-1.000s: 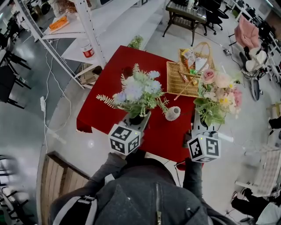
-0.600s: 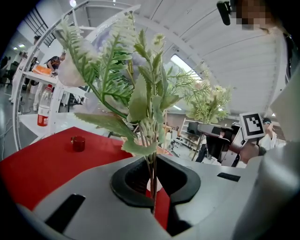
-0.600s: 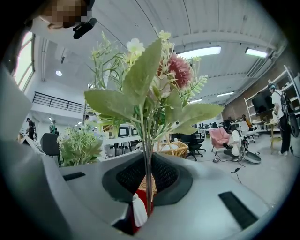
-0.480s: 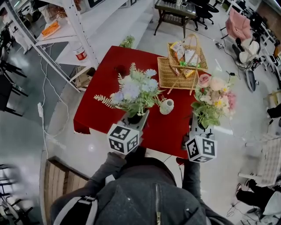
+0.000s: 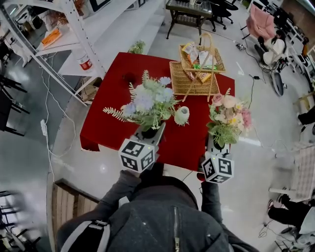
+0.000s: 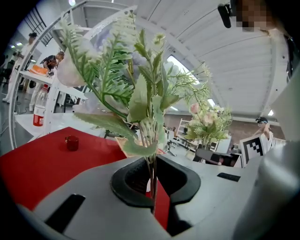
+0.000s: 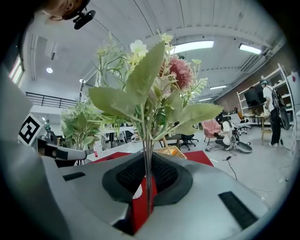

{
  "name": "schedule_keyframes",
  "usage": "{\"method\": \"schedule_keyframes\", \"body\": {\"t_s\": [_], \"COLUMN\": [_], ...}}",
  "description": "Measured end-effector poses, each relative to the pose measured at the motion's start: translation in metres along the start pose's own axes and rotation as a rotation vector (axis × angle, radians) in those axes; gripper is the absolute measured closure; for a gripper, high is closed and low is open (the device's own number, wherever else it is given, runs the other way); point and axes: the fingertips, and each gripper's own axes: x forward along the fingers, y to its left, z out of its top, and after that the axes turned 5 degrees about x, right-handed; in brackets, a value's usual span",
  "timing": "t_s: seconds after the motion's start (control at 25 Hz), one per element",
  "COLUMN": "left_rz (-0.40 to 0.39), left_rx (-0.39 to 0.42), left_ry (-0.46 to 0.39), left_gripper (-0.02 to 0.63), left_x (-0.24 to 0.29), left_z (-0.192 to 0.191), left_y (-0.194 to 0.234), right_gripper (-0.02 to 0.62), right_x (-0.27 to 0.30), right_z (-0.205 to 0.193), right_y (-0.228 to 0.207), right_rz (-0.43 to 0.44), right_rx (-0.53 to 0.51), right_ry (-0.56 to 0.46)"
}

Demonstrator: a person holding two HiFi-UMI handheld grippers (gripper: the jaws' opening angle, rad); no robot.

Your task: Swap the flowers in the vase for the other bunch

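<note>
A blue-and-white flower bunch with fern leaves stands upright in my left gripper, which is shut on its stems above the near side of the red table. My right gripper is shut on the stems of a pink-and-cream bunch, held upright over the table's near right corner. A small white vase stands on the table between the two bunches, and nothing shows in its mouth. Each bunch also appears in the other gripper's view, the pink one and the blue-and-white one.
A wicker basket with packets sits at the table's far right. A small dark red cup stands at the far left. White shelving with a bottle flanks the left side. A black table and chairs lie beyond. A wooden bench is near left.
My right gripper has brought the pink bunch down and leftward, closer to the table's right side and the vase. The left bunch has barely shifted.
</note>
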Motion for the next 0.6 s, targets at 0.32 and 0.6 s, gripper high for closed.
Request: {"method": "schedule_keyframes", "body": {"t_s": [0.32, 0.6], "left_rz": [-0.011, -0.016], "left_rx": [0.027, 0.019], "left_ry": [-0.020, -0.019], "left_gripper": [0.577, 0.577], "left_x": [0.002, -0.002], "left_z": [0.003, 0.004], "left_y": [-0.009, -0.012], "right_gripper": [0.563, 0.563], "right_x": [-0.017, -0.023], "right_z": [-0.018, -0.022], "right_y": [-0.008, -0.009], "right_rz": [-0.021, -0.025], "right_rx": [0.009, -0.001], "right_ry": [0.003, 0.001]}}
